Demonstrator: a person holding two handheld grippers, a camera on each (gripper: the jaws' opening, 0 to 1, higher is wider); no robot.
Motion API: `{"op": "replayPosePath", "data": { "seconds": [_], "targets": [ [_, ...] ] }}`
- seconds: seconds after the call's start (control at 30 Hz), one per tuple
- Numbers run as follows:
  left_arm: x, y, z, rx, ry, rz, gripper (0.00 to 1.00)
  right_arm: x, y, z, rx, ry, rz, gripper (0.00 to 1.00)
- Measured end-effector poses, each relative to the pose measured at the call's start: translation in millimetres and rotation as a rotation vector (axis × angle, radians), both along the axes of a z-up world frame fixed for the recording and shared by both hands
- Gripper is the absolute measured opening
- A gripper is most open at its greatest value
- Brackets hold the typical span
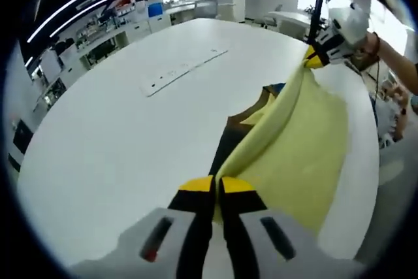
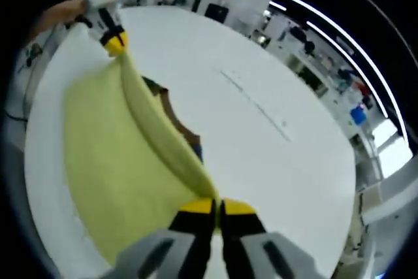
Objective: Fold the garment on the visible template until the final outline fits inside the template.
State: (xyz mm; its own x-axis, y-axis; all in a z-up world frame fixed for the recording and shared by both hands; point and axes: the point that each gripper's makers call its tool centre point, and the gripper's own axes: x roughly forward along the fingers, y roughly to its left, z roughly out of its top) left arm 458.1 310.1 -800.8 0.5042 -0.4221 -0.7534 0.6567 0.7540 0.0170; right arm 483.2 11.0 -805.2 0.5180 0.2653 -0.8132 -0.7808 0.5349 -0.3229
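Note:
A pale yellow garment (image 1: 297,142) hangs stretched above a white table (image 1: 117,135), held by one edge at both ends. My left gripper (image 1: 217,186) is shut on the near end of that edge; at the far end the right gripper (image 1: 317,57) pinches the other corner. In the right gripper view, the same yellow garment (image 2: 111,161) drapes down to the left; my right gripper (image 2: 217,206) is shut on its edge and the left gripper (image 2: 115,42) grips the far corner. Dark brown and blue parts (image 1: 251,114) of the garment show underneath, also seen as a dark strip (image 2: 176,122).
A faint long outline (image 1: 183,70) is marked on the tabletop, also visible as a thin line (image 2: 255,106). A person's arm (image 1: 395,57) reaches in from the right. Desks and shelves (image 1: 111,27) stand beyond the table.

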Motion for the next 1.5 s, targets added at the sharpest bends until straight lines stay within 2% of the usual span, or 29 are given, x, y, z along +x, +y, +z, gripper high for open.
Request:
{"op": "replayPosePath", "data": {
  "seconds": [0.1, 0.2, 0.4, 0.6, 0.67, 0.8, 0.87, 0.97, 1.07, 1.27, 1.4, 1.5],
  "targets": [
    [4.1, 1, -11.5, -0.005, 0.02, 0.009, 0.0, 5, 0, -14.9, -0.001, 0.035, 0.002, 0.0],
    [-0.3, 1, -22.9, 0.02, 0.04, 0.005, 0.01, 11, 1, -25.3, 0.004, 0.061, 0.008, 0.0],
    [4.7, 8, -40.2, 0.041, 0.033, 0.014, 0.03, 6, -2, -38.2, 0.018, 0.105, -0.006, 0.02],
    [6.8, 10, -35.8, 0.031, 0.0, 0.008, 0.07, 6, -9, -34.2, 0.054, 0.105, -0.037, 0.08],
    [5.6, 13, -31.3, 0.047, -0.031, -0.004, 0.09, 8, -12, -28.7, 0.053, 0.089, -0.04, 0.08],
    [-4.4, 15, -21.6, 0.074, -0.09, -0.053, 0.11, 1, -14, -14.5, 0.051, 0.051, -0.004, 0.09],
    [-9.0, 12, -16.3, 0.082, -0.134, -0.105, 0.12, 6, -14, -9.9, 0.042, 0.024, 0.017, 0.08],
    [-14.9, 14, -16.8, 0.092, -0.157, -0.144, 0.13, 3, -9, -5.1, 0.05, 0.014, 0.076, 0.11],
    [-14.5, 18, -21.0, 0.112, -0.17, -0.167, 0.15, 3, -7, -9.8, 0.052, 0.018, 0.104, 0.14],
    [-1.4, 22, -28.5, 0.165, -0.223, -0.168, 0.15, 8, -5, -30.2, 0.043, 0.023, 0.135, 0.15],
    [4.2, 26, -36.4, 0.175, -0.224, -0.146, 0.05, 13, -7, -41.2, -0.007, 0.004, 0.166, 0.08],
    [8.6, 25, -31.0, 0.14, -0.24, -0.113, 0.0, 16, -7, -39.2, 0.004, 0.003, 0.159, 0.0]
  ]
}}
